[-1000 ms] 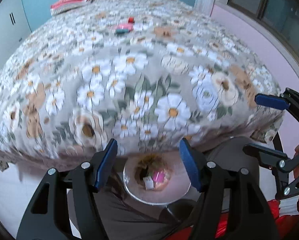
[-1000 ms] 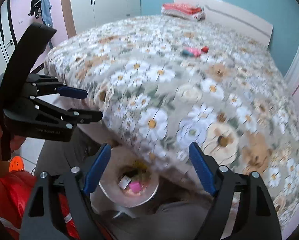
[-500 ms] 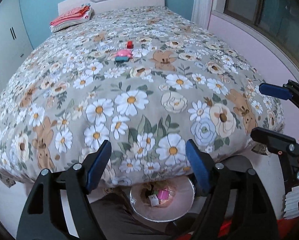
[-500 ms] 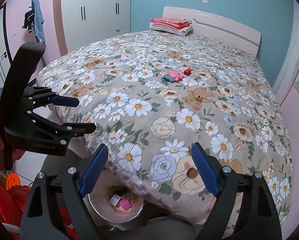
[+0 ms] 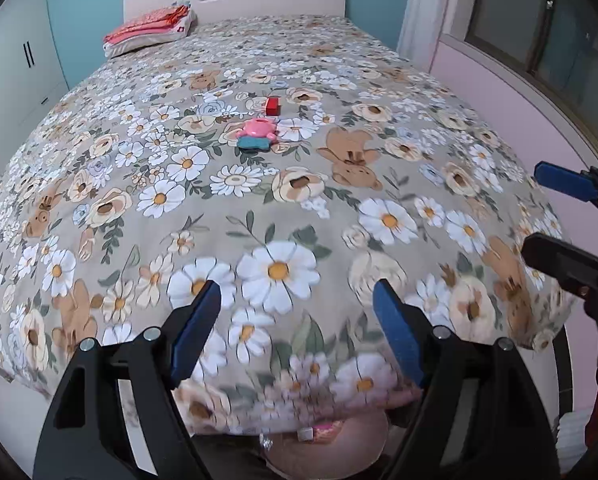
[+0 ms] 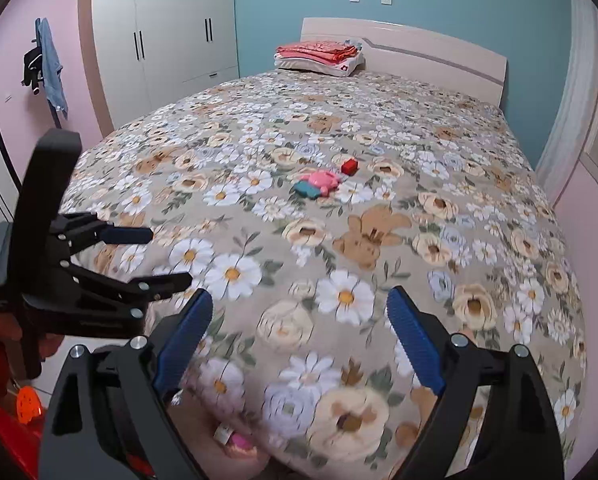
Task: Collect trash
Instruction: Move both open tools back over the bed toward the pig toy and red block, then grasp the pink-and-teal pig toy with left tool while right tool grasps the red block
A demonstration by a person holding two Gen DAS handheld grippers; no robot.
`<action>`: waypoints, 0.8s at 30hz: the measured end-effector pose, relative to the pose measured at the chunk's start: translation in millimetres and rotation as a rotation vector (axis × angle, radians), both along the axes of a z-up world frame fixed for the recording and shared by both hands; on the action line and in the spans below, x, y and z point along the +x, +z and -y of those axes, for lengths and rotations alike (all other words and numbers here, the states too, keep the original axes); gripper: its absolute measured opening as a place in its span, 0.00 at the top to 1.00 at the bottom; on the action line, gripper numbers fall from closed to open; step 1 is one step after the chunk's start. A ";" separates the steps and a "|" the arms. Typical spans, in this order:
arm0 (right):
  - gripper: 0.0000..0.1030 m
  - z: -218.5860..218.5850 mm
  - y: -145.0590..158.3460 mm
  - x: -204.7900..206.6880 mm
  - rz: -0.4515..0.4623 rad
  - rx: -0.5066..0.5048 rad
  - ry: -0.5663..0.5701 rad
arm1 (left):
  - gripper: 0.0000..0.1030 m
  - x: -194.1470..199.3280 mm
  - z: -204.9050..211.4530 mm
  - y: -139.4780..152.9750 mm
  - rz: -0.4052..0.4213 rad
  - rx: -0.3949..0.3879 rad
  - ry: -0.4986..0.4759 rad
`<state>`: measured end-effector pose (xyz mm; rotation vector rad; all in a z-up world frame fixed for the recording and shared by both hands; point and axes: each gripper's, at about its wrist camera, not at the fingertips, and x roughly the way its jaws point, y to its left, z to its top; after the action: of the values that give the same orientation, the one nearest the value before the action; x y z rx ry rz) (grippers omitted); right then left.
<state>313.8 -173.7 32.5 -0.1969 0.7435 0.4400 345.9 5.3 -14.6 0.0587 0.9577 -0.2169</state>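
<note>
Pink toy lies mid-bed (red block just beyond); grippers empty.

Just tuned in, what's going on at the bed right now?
A person holds a claw in each hand at the foot of the bed. The left claw is open and empty; the right claw is empty, its jaws opening. A red piece, a pink piece and a teal piece lie mid-bed, untouched. A bin with scraps sits below.

You see folded red bedding on a pillow at the bed's headboard edge; wardrobe beyond.
</note>
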 end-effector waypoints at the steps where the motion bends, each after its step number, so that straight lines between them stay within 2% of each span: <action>1: 0.12 -1.4 1.0 9.4 0.003 -0.003 -0.004 | 0.25 6.9 0.1 -1.6 -0.004 -0.001 0.001; 11: 0.12 -14.5 -1.9 121.8 -0.052 -0.009 -0.083 | 0.25 110.6 -2.4 -26.2 -0.027 -0.009 0.028; 19: 0.12 -26.3 -27.4 236.1 -0.172 0.027 -0.156 | 0.25 196.9 -3.3 -45.2 -0.017 -0.031 0.053; 24: 0.12 -35.8 -42.6 294.9 -0.213 0.028 -0.192 | 0.25 243.7 -6.7 -63.4 -0.030 -0.076 0.065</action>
<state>608.7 -138.0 -10.1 -0.0511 0.9555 0.2912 589.6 12.0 -78.0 -0.0451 0.9789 -0.1946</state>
